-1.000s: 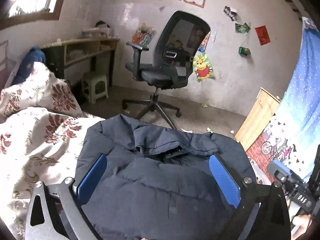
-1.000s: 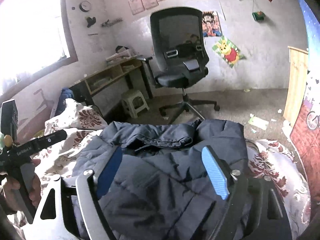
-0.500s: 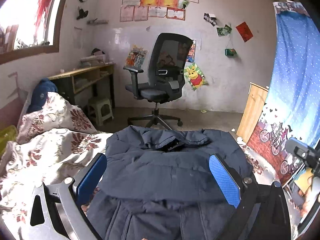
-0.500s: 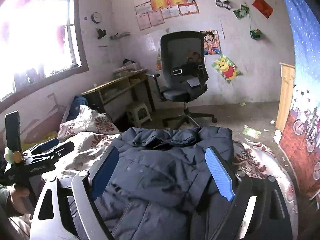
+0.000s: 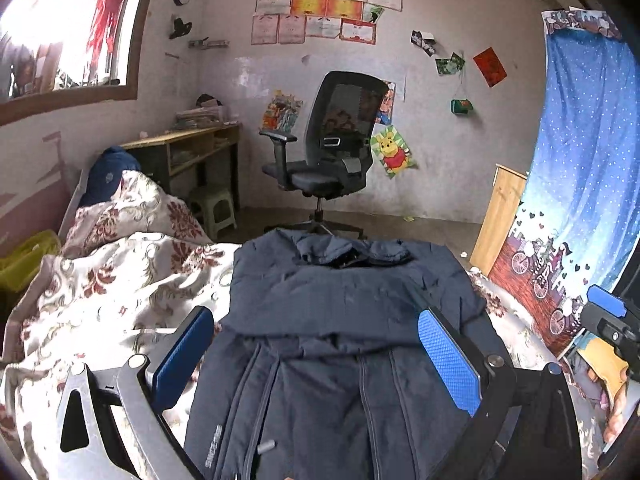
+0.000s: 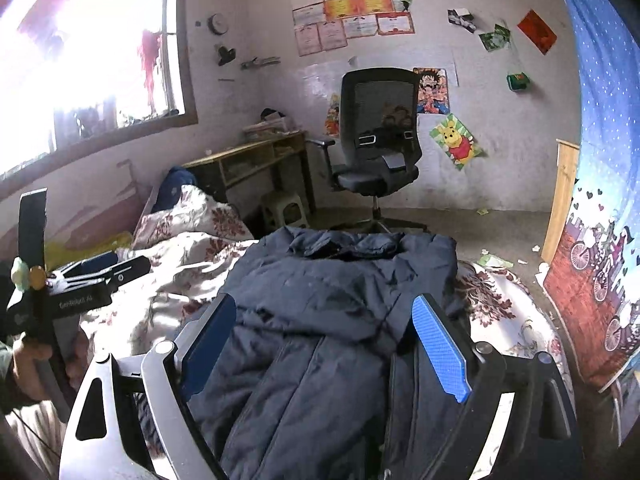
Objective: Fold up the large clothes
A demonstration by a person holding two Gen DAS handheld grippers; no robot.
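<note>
Both grippers, left gripper (image 5: 316, 356) and right gripper (image 6: 332, 348), have drawn back from the dark navy padded jacket (image 5: 344, 320), jaws wide and empty, leaving it folded at 12 o'clock on the floral bedspread (image 5: 120, 280); fold apparently placed.

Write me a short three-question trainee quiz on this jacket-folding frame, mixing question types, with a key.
1. True or false: the dark navy padded jacket lies on the white quilt with red floral print.
2. Which stands on the floor past the jacket's collar? A) a black mesh office chair B) a red sofa C) a bicycle
3. Fill in: the blue-padded left gripper and right gripper are both ____, gripping nothing.

Key: 1 true; 2 A; 3 open. Each gripper's blue pads stand wide apart above the jacket, with no fabric pinched between them in either wrist view.
</note>
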